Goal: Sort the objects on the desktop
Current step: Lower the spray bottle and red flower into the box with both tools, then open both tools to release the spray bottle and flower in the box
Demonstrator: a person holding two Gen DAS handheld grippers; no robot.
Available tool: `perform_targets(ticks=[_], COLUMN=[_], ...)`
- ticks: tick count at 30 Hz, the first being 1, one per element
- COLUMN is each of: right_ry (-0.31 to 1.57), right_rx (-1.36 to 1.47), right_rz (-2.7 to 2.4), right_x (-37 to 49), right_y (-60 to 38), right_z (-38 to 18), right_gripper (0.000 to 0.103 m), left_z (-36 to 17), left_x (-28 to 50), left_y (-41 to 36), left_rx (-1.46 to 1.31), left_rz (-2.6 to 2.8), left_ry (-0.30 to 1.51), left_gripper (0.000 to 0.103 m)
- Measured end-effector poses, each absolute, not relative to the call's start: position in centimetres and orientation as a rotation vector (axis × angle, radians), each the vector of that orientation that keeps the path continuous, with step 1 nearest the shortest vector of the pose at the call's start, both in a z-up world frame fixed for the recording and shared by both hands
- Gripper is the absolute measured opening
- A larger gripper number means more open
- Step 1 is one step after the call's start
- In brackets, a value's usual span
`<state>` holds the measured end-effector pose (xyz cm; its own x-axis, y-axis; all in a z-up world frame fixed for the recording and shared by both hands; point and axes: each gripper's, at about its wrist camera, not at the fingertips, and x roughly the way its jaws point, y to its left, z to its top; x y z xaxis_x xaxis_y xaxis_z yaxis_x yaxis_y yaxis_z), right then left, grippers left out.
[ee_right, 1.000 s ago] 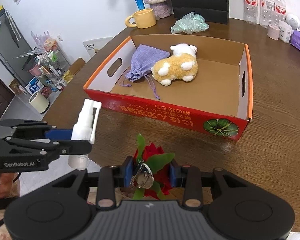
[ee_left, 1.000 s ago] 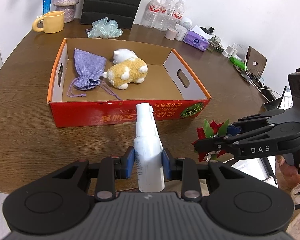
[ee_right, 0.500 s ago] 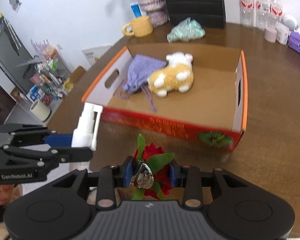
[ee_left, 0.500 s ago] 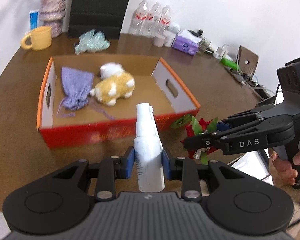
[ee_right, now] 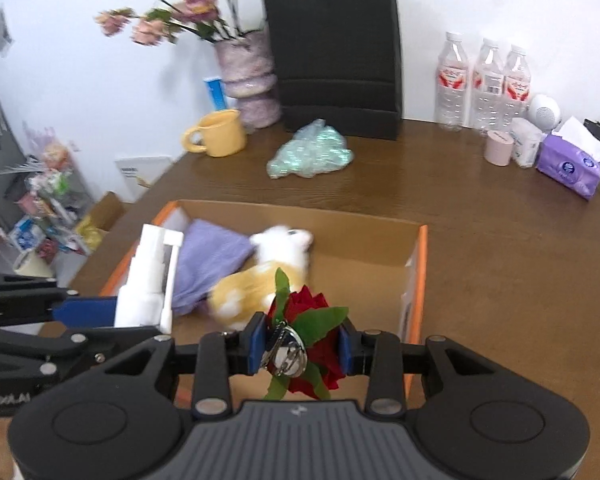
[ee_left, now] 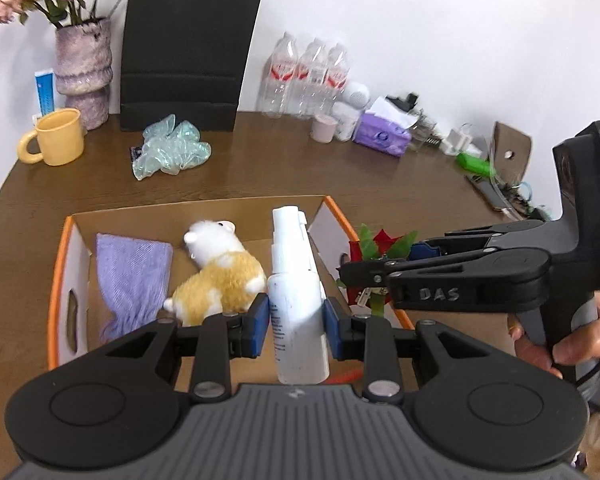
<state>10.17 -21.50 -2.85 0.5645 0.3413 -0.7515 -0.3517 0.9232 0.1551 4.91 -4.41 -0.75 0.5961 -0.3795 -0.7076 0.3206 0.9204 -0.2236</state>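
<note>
My left gripper (ee_left: 296,322) is shut on a white spray bottle (ee_left: 294,300), held upright above the near side of the orange-rimmed cardboard box (ee_left: 62,264). My right gripper (ee_right: 302,346) is shut on a red rose brooch with green leaves and a metal clip (ee_right: 308,328), also over the box's near edge. In the left wrist view the right gripper (ee_left: 360,276) stands just right of the bottle with the rose (ee_left: 374,244) between its fingers. Inside the box lie a lilac drawstring pouch (ee_left: 130,276) and a yellow-and-white plush toy (ee_left: 220,276). The spray bottle (ee_right: 150,280) shows at the left of the right wrist view.
Behind the box on the brown table (ee_left: 260,164) lie crumpled pale-green plastic (ee_left: 172,152), a yellow mug (ee_left: 58,136), a vase of flowers (ee_left: 84,68), a black paper bag (ee_left: 188,52), three water bottles (ee_left: 308,76) and a purple tissue pack (ee_left: 382,136). Cables and small items crowd the right edge.
Both grippers have risen and moved forward over the box's near wall, each keeping its object. The box now sits lower and closer in both views.
</note>
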Motion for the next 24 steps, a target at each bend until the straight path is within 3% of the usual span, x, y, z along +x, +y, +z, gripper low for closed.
perform_targets(ticks=[9, 24], right_ry=[0.947, 1.037], right_rx=[-0.089, -0.159], right_rz=[0.35, 0.342], right_x=[15.9, 20.5], right_y=[-20.5, -19.3], right_z=[-7.3, -11.1], right_gripper=[0.034, 0.035], left_z=[-5.4, -9.2], left_x=[12.7, 13.6], left_y=[-5.5, -6.7], left_rx=[-0.098, -0.03], left_rz=[-0.368, -0.489], left_ry=[0.978, 1.116], left_gripper=[0.03, 0.03])
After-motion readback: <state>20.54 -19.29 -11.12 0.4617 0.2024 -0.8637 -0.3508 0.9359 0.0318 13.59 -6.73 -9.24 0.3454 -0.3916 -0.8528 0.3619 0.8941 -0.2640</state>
